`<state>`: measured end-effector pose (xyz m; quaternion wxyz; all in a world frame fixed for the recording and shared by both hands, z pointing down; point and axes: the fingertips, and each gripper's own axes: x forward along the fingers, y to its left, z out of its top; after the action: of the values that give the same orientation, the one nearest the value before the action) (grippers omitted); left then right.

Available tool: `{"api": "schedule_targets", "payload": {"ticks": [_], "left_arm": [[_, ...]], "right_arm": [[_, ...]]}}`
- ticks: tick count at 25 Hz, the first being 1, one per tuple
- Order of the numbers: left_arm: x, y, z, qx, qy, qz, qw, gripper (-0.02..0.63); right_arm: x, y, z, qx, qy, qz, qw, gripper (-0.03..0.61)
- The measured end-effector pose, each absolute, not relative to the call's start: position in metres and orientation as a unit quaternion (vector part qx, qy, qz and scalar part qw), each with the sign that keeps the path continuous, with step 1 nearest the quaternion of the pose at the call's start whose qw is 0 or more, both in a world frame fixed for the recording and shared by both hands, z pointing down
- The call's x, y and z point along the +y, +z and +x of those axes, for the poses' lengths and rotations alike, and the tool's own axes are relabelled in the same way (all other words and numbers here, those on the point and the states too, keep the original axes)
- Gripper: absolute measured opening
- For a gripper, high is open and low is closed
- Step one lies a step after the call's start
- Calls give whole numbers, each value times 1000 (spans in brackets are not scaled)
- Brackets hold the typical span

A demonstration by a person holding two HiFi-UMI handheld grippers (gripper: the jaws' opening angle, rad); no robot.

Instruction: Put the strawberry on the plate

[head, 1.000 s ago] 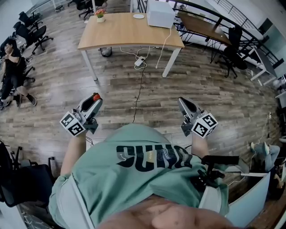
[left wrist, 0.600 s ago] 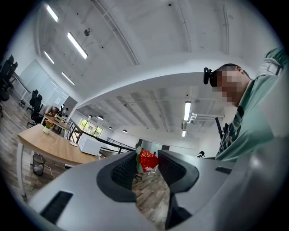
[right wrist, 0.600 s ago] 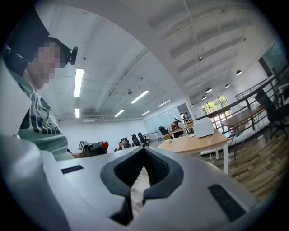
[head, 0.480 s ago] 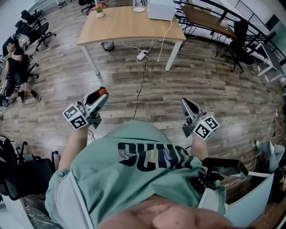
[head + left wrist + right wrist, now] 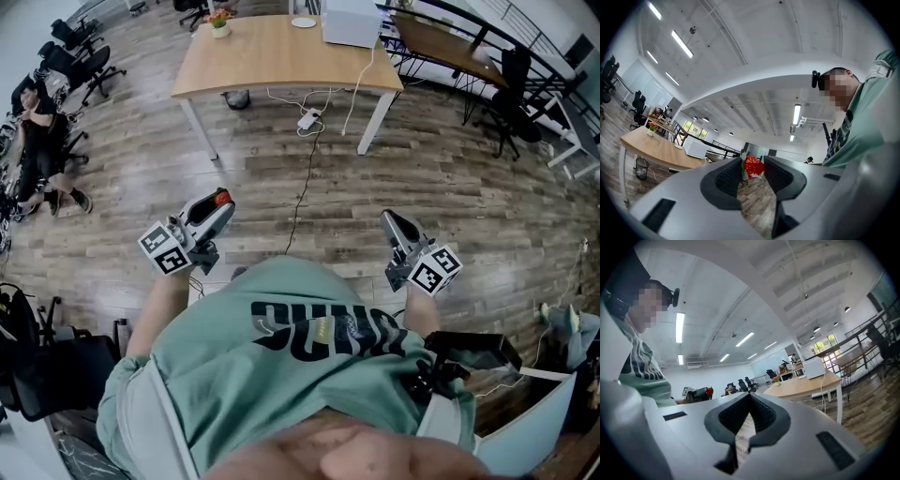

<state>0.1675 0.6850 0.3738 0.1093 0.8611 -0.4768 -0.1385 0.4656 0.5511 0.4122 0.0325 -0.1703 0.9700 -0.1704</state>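
Note:
A red strawberry [image 5: 221,197] [image 5: 752,166] sits at the tip of my left gripper [image 5: 219,202] [image 5: 752,164], whose jaws are shut on it. The gripper is held at waist height over the wooden floor. My right gripper [image 5: 387,219] [image 5: 750,397] is level with it on the other side, shut on nothing, its ridged pads meeting. A small white plate [image 5: 303,22] [image 5: 678,146] lies at the far edge of a wooden table [image 5: 281,56] [image 5: 651,147] [image 5: 801,385], well ahead of both grippers. The right gripper view also shows the left gripper [image 5: 696,393] with the strawberry [image 5: 709,390].
On the table stand a white box [image 5: 352,23] [image 5: 814,366] and a flower pot [image 5: 220,19] [image 5: 776,380]. A cable and power strip [image 5: 307,120] lie on the floor under the table. A seated person [image 5: 33,122] and office chairs [image 5: 80,61] are at the left, dark desks [image 5: 450,56] at the right.
The head view has shifted slightly, so the table sits a little farther right and higher. Both grippers keep their pose, and the strawberry stays in the left jaws.

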Motion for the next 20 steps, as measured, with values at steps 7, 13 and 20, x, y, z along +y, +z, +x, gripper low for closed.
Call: {"api": "schedule_targets", "payload": {"ticks": [7,13,20], "left_arm": [[666,386,72,-456,-171,867,106,153],[649,365,-41,-448,-188,869,90,153],[640,374,-139,-452,-194,866,94,153]], "right_arm": [[542,396,375,972,-141,-189,15,6],[532,360,267,976,-115,-187,7,6],[518,353,165,978,-107,-180,-17,6]]}}
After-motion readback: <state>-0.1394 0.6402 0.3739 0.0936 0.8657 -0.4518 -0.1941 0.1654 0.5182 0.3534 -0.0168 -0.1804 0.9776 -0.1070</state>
